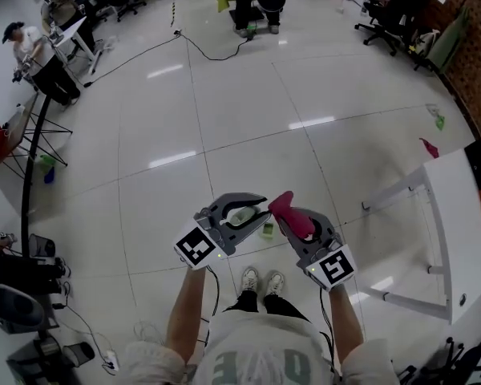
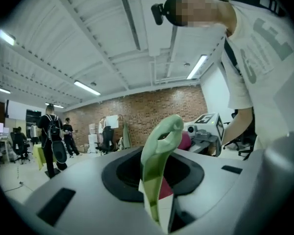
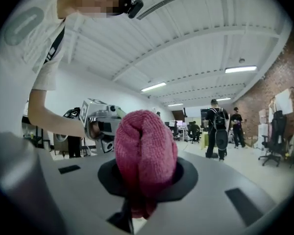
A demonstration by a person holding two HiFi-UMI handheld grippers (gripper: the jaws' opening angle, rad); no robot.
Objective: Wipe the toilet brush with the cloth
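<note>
While left claw clamps brush, right cloth

Soft knit against smooth plastic
The cloth is a fuzzy pink knit, matt. The toilet brush is pale green plastic, smooth with a faint sheen. The left gripper and right gripper have matt grey plastic shells. The floor is glossy pale tile, and the brick wall looks rough.
</note>
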